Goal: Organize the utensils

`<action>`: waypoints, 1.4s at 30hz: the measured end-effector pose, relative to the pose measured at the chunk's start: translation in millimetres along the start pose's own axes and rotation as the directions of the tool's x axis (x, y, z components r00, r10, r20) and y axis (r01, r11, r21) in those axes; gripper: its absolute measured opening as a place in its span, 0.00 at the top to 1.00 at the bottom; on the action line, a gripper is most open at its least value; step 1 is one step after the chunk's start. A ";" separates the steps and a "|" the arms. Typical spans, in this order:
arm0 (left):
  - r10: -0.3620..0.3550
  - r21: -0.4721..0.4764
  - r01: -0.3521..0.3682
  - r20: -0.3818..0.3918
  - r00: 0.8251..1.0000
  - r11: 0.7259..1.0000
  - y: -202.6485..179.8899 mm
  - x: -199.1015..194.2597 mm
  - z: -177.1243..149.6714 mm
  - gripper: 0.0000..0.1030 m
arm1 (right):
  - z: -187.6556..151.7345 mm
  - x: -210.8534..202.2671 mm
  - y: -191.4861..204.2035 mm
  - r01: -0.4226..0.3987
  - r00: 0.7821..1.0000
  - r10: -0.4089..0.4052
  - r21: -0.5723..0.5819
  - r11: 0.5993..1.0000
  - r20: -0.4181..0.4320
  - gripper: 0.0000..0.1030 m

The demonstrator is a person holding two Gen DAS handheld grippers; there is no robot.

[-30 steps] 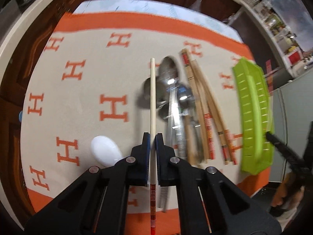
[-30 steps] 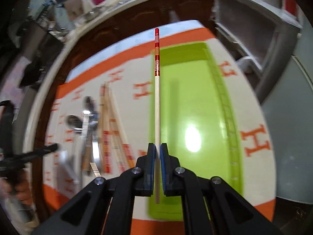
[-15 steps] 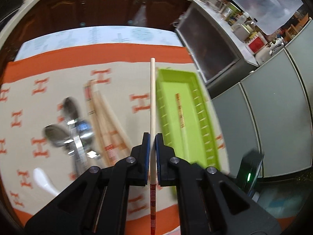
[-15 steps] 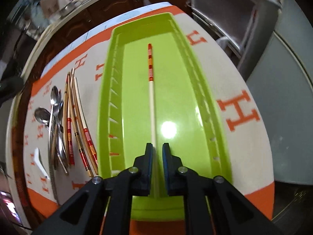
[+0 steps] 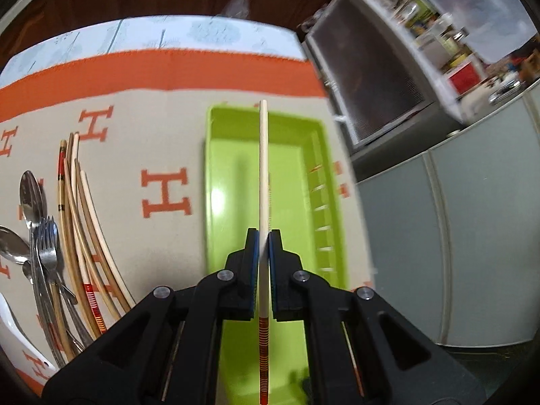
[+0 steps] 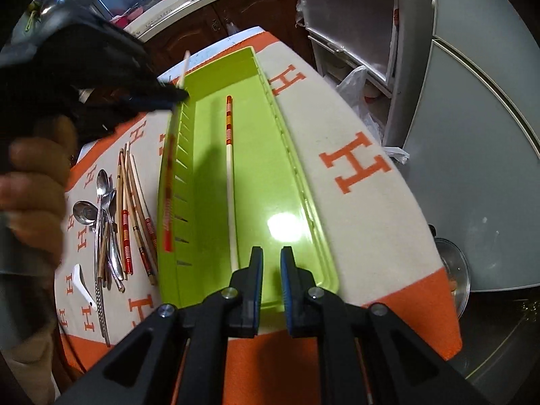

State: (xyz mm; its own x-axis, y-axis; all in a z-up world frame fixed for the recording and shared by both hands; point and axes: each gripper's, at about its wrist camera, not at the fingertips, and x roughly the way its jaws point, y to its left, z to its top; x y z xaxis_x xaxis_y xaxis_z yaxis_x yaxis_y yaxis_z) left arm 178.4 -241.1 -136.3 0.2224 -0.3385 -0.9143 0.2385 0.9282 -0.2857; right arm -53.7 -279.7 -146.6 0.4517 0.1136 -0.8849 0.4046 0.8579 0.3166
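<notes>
Left gripper (image 5: pixel 264 236) pinching light, stiff, slick chopstick (image 5: pixel 263 168) near banded end, hovering over green tray (image 5: pixel 314 135). Right gripper (image 6: pixel 269 260) gaping empty; second chopstick (image 6: pixel 229 168) lying inside tray.

Worktop under a beige cloth (image 6: pixel 351 222) with orange border and orange H motifs.
On it lie a long lime-green plastic tray (image 6: pixel 305 202), loose wooden chopsticks (image 5: pixel 84 222) beside it, metal spoons and forks (image 5: pixel 40 246), and a white ceramic spoon (image 6: pixel 81 278).

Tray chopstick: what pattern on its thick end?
Red-orange stripes on the chopstick; right wrist view shows it best.
</notes>
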 end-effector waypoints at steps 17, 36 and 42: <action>0.162 0.152 -0.166 0.038 0.986 0.974 16.1 7.4 -18.5 0.95 | 5.1 -9.2 16.4 -0.020 1.000 0.021 -0.061 0.998 0.009 0.90; 0.094 0.194 -0.098 0.031 0.995 0.976 26.5 -21.0 -30.8 0.95 | 4.1 -26.8 23.0 -0.004 0.999 0.007 -0.055 0.998 0.042 0.90; 0.105 0.201 -0.111 0.037 0.994 0.973 25.8 -26.3 -35.6 0.95 | 2.0 -30.8 27.5 -0.004 0.999 0.007 -0.060 0.998 0.049 0.90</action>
State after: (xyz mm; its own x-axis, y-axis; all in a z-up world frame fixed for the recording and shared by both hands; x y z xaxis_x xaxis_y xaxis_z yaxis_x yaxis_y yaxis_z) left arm 145.1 -202.7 -129.9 0.2807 -0.2442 -0.9282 0.3980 0.9097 -0.1190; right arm -54.9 -260.6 -109.9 0.4933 0.0946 -0.8647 0.3542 0.8861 0.2990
